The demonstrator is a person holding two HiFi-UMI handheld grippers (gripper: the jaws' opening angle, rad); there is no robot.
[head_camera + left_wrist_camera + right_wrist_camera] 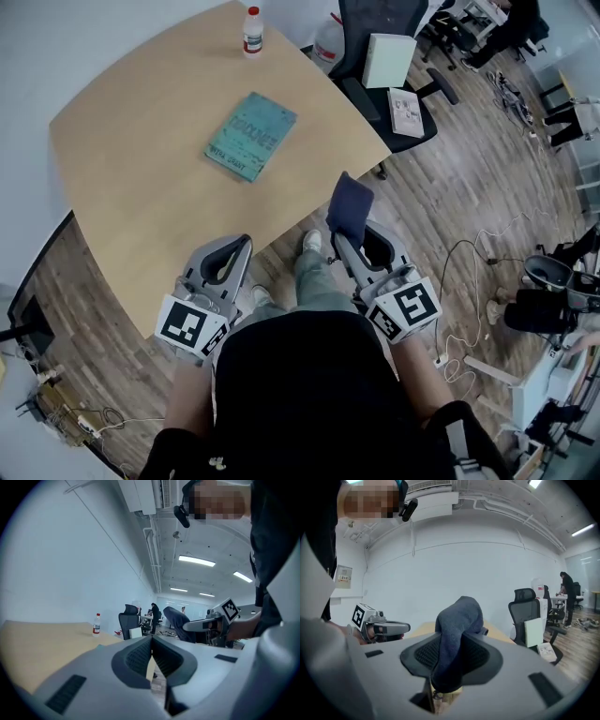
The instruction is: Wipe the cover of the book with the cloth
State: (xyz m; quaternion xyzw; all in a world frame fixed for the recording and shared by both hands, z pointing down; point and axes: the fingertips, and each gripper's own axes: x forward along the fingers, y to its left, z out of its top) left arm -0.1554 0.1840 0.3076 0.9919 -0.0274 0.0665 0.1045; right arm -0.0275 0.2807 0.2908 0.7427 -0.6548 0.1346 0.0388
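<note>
on table (141,178), book (250,137), right claw (348,241) pinching cloth (349,206)

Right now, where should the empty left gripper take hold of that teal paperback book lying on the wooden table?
Probably the teal paperback book by its near short edge, coming low from the person's side. It lies flat on the wooden table, so only its thin edges offer a pinch. The left gripper is shut and must open first.

Left gripper (152,641): jaws together, nothing between, over the table (42,644) edge. Bottle (96,624): upright, table's far side. Right gripper (188,626): right of table, cloth (176,619) at its tip.
</note>
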